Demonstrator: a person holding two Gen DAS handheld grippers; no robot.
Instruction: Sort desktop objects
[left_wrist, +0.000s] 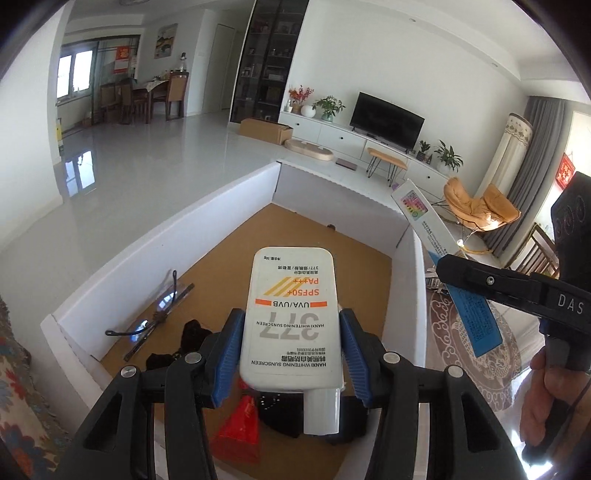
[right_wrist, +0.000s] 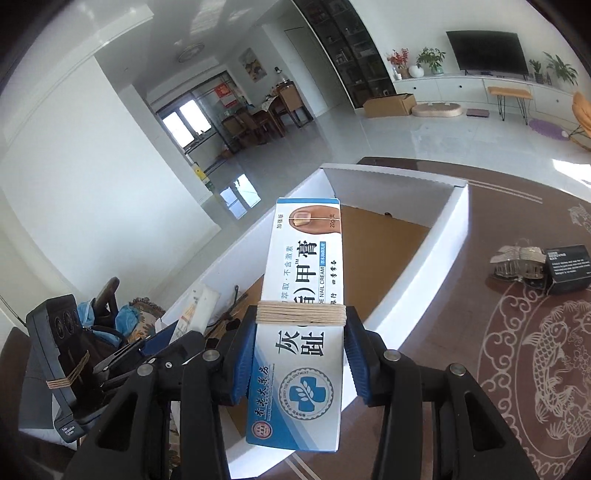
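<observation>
My left gripper (left_wrist: 291, 350) is shut on a white sunscreen bottle (left_wrist: 291, 317), cap toward the camera, held above the white box (left_wrist: 166, 236) with a brown floor. My right gripper (right_wrist: 299, 354) is shut on a blue and white nail cream carton (right_wrist: 303, 325) wrapped with a rubber band, held over the box's near wall (right_wrist: 417, 291). The carton and the right gripper also show in the left wrist view (left_wrist: 443, 258) at the right, outside the box wall.
Inside the box lie a clear hair clip with a dark cord (left_wrist: 159, 317), black items (left_wrist: 192, 336) and a red packet (left_wrist: 240, 428). On the patterned brown table (right_wrist: 517, 369) stand a clear claw clip (right_wrist: 517, 262) and a black box (right_wrist: 569, 267).
</observation>
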